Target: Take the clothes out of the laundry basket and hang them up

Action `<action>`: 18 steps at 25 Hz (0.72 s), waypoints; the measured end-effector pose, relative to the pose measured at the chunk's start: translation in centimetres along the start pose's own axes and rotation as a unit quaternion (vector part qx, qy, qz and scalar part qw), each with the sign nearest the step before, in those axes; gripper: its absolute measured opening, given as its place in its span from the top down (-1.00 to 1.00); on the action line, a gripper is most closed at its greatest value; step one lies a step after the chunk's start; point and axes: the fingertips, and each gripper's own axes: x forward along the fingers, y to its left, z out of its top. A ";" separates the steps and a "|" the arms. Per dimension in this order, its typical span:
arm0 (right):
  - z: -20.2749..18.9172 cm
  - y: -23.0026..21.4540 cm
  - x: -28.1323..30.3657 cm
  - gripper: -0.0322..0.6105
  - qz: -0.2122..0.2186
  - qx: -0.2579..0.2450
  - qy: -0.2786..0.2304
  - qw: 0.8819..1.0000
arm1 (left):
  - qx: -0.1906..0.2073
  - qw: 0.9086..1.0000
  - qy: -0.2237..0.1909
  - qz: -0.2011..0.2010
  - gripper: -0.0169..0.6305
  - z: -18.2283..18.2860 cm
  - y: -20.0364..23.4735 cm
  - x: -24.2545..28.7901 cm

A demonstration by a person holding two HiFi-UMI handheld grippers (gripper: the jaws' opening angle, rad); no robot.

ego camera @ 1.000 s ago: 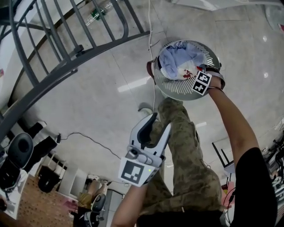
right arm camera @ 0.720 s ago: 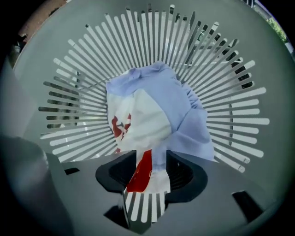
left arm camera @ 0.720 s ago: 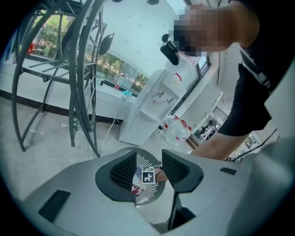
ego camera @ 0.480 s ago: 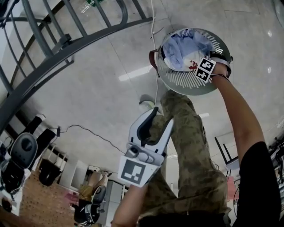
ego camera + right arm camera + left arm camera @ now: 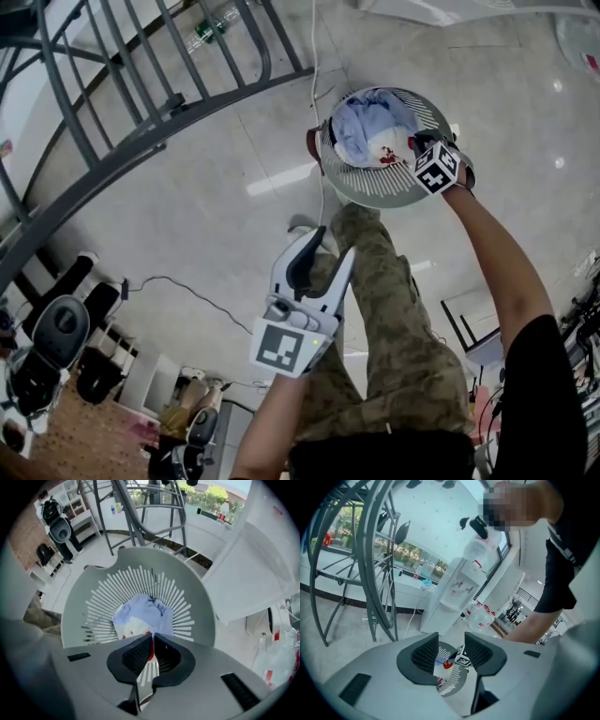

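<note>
A round grey slatted laundry basket (image 5: 375,192) stands on the tiled floor with a pale blue and white garment with red marks (image 5: 370,131) bunched inside. My right gripper (image 5: 417,150) reaches into the basket at its right rim. In the right gripper view its jaws (image 5: 151,639) are closing and pinch a thin red and white edge of the garment (image 5: 140,613) above the basket's floor (image 5: 197,597). My left gripper (image 5: 328,248) hangs open and empty above the floor, nearer to me. Through its jaws (image 5: 451,644) the basket shows far off.
A dark grey metal rack of curved rails (image 5: 141,112) crosses the upper left. A white cable (image 5: 319,56) runs along the floor to the basket. A camouflage trouser leg (image 5: 384,309) stands below it. Shelves with dark gear (image 5: 56,328) sit lower left; a water dispenser (image 5: 450,597) stands by the wall.
The right gripper's marker cube has turned and shifted a little at the basket's rim. The left gripper has stayed open in the same place.
</note>
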 end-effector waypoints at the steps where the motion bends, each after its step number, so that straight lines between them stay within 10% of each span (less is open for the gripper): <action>1: 0.5 0.1 -1.4 0.86 0.002 0.006 -0.018 1.000 | 0.005 1.000 -0.004 0.001 0.47 0.5 -0.4 -0.3; 18: 15.2 5.1 -35.5 0.87 0.044 0.048 -0.270 0.961 | 0.059 0.997 -0.002 0.043 0.46 5.9 -3.5 -13.5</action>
